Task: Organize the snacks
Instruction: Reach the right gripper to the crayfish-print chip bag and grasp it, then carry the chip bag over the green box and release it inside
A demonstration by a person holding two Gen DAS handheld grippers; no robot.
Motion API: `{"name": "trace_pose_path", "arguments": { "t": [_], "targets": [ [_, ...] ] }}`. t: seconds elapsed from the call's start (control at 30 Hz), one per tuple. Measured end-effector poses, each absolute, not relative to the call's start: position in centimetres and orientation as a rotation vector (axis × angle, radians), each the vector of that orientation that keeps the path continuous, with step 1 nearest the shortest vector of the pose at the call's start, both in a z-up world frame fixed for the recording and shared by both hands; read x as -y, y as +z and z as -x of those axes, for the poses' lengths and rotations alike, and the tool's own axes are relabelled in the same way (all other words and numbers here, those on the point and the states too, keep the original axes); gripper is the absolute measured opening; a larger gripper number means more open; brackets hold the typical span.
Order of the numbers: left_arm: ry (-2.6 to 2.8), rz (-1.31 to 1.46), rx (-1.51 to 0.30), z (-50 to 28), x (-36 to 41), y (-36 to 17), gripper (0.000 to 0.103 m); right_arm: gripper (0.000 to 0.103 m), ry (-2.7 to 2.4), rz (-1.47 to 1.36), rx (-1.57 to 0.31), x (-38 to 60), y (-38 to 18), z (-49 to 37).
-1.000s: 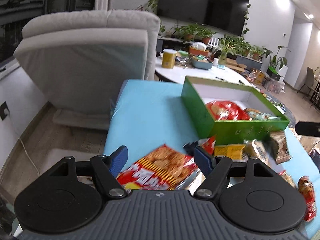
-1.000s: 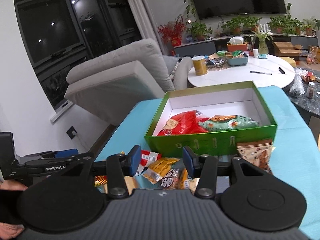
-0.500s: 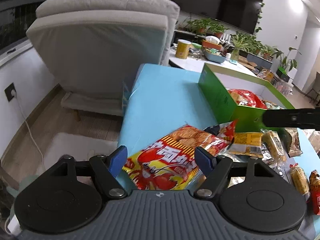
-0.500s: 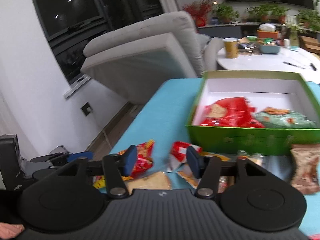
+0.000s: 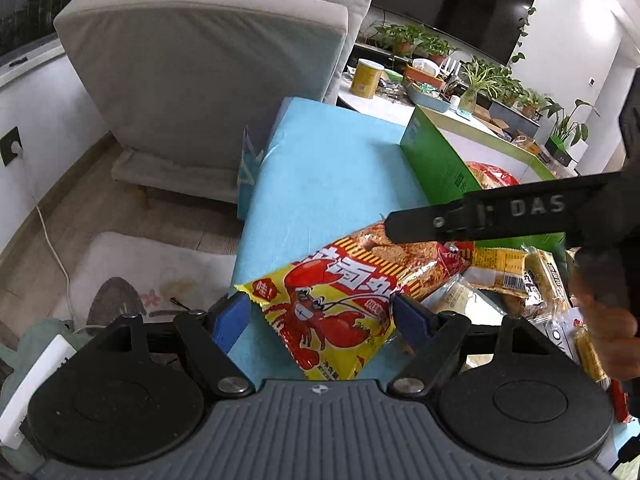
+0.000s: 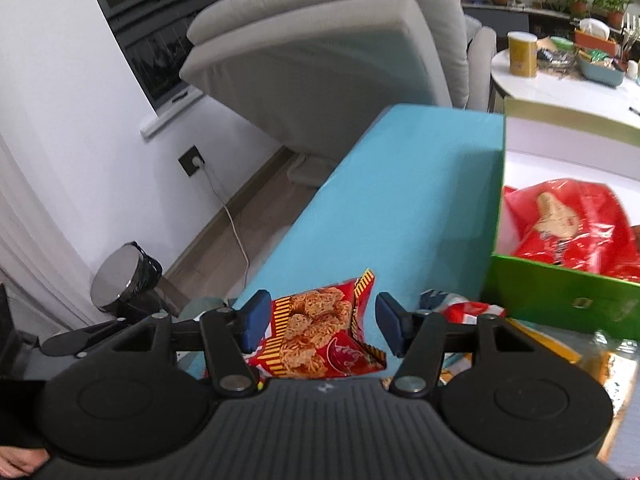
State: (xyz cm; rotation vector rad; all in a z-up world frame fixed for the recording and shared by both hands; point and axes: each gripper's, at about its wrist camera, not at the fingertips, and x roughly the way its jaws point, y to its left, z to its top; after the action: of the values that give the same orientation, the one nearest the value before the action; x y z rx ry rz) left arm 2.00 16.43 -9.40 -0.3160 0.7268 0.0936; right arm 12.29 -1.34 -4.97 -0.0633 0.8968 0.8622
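Two views. Left wrist: left gripper point(image 5: 320, 318) spread wide, unclenched, straddling lobster snack bag point(image 5: 352, 292) on blue tabletop point(image 5: 320, 172); green box point(image 5: 436, 168) beyond. Right wrist: right gripper point(image 6: 318, 320) likewise released, pads either side of same bag's far end point(image 6: 320, 332), w/o touching.

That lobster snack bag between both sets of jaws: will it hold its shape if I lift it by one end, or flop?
The lobster snack bag looks like thin glossy film, so it will probably sag and may slip under a light pinch. It seems puffy and likely light for its size. The printed crackers suggest brittle contents, so squeeze gently.
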Motion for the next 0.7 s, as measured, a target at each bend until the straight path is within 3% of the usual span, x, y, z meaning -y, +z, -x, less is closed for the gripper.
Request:
{"name": "trace_pose_path", "arguments": {
  "t": [0.47, 0.7],
  "targets": [
    [0.049, 0.326, -0.739, -2.9, -16.7, -10.3, 0.075, 0.079, 0.872, 0.056, -0.993, 0.0, -7.0, -12.8],
    [0.050, 0.304, -0.718, -3.0, -16.2, -9.8, 0.073, 0.071, 0.881, 0.072, -0.954, 0.3, -6.3, -12.3]
  ]
}}
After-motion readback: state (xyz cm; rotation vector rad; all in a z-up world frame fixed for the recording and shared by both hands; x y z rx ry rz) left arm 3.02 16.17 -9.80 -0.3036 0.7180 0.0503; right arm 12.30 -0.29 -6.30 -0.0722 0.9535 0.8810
